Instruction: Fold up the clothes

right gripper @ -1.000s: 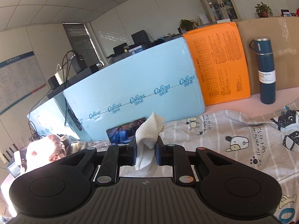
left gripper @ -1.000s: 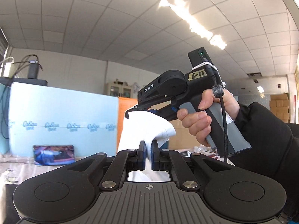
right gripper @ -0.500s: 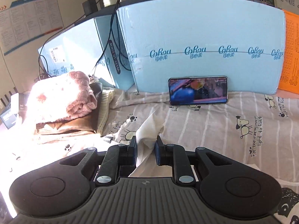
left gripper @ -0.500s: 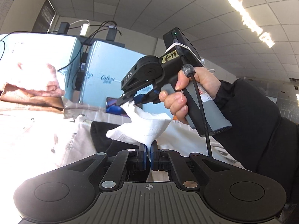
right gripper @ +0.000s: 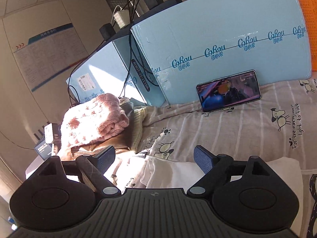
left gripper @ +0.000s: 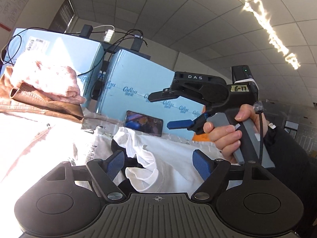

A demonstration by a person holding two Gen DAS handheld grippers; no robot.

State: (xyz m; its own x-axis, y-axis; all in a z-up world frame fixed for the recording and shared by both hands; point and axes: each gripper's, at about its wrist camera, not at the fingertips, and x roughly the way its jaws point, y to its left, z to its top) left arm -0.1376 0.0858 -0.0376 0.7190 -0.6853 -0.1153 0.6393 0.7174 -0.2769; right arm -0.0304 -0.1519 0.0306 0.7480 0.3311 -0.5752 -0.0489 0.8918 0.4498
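Observation:
A white garment (left gripper: 150, 158) lies crumpled on the printed bedsheet, part of it over something dark (left gripper: 116, 146). My left gripper (left gripper: 159, 163) is open just above it, blue pads wide apart and empty. In the left wrist view the right gripper (left gripper: 174, 111) hangs above the cloth, held by a hand (left gripper: 227, 136) in a dark sleeve, its fingers spread. From the right wrist, my right gripper (right gripper: 154, 158) is open over the same white garment (right gripper: 174, 170), with nothing between the pads.
A pile of clothes, pink knit (right gripper: 93, 123) over brown (left gripper: 39, 103), sits at the left. A phone (right gripper: 228, 90) leans against blue boxes (right gripper: 218, 39) at the back. Cables (right gripper: 130, 19) run over the boxes. The striped cartoon bedsheet (right gripper: 247, 130) spreads to the right.
Both grippers were shut on the white garment and held it up; now both have opened and the garment has dropped onto the sheet. Both views swung down and left.

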